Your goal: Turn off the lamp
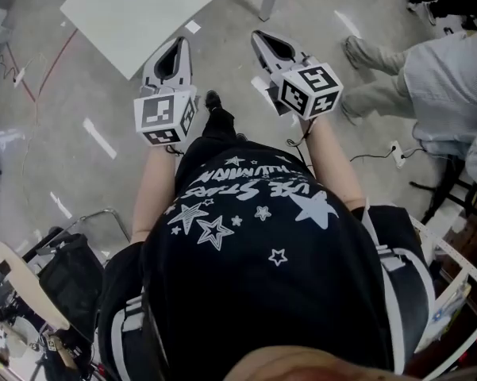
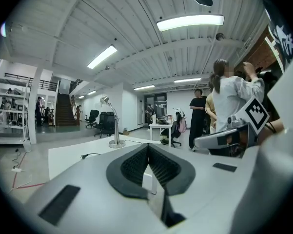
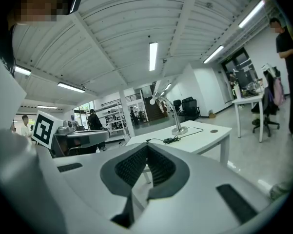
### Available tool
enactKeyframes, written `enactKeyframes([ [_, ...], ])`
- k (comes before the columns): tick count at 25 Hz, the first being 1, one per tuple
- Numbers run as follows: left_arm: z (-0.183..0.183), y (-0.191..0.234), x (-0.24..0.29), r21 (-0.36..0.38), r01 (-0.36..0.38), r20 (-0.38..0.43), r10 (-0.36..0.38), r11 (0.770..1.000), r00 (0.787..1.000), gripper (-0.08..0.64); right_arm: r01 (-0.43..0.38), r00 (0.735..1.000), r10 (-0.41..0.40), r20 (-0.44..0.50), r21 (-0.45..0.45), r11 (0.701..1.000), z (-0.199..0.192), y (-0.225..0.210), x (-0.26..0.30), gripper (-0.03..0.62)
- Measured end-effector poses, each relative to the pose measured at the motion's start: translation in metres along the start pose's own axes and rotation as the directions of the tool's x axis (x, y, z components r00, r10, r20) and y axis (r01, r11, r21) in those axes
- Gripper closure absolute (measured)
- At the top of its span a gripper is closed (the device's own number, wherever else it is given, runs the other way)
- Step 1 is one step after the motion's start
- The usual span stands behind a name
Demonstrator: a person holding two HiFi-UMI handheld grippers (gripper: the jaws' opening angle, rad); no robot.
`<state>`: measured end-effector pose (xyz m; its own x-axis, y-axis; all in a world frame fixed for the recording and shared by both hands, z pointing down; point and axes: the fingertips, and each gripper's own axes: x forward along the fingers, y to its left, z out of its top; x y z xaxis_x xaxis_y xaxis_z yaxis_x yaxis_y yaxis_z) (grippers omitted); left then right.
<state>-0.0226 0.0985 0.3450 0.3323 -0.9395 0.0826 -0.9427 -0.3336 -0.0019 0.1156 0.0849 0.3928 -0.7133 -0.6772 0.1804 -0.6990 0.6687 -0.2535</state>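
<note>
**Entry: lamp switch-off, approach stage**

1. Step in hand: the approach was judged not yet complete. The task proper had not begun, and no switch had been reached.
2. Task object: the lamp (image 2: 116,130) was stood upright on its round base on the white bench (image 1: 135,22), ahead of the person and well apart from both grippers. Its head was seen as bright in both gripper views (probably lit, though this could not be confirmed at that range).
3. Cord (image 3: 169,140): it was laid across the bench top from the lamp base, with a dark piece partway along. Whether that piece was a switch could not be told.
4. Left gripper (image 1: 177,48): it was held level and clenched, with the ribbed pads met at the tips and nothing between them.
5. Right gripper (image 1: 263,38): it was held beside the left and likewise clenched. Nothing was held or touched.
6. Next move: the gap to the bench would need to be closed and the switch located on the base, head or cord. 1 clenched tip was judged enough for a press (no opening required).
</note>
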Motion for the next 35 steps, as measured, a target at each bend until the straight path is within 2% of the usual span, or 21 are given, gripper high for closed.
enactKeyframes([
  [16, -0.006, 0.079, 0.103, -0.045, 0.003, -0.03, -0.004, 0.999, 1.0, 0.549, -0.017, 0.998, 0.017, -0.055, 0.009, 1.0, 0.029, -0.047, 0.124, 0.587],
  [27, -0.013, 0.11, 0.162, -0.068, 0.054, -0.081, -0.06, 0.996, 0.995, 0.549, 0.028, 0.997, -0.024, -0.068, 0.069, 0.997, 0.041, -0.078, 0.181, 0.588],
  [35, -0.02, 0.136, 0.191, -0.082, 0.077, -0.087, -0.084, 0.994, 0.993, 0.549, 0.056, 0.995, -0.05, -0.081, 0.077, 0.995, 0.045, -0.09, 0.213, 0.588],
])
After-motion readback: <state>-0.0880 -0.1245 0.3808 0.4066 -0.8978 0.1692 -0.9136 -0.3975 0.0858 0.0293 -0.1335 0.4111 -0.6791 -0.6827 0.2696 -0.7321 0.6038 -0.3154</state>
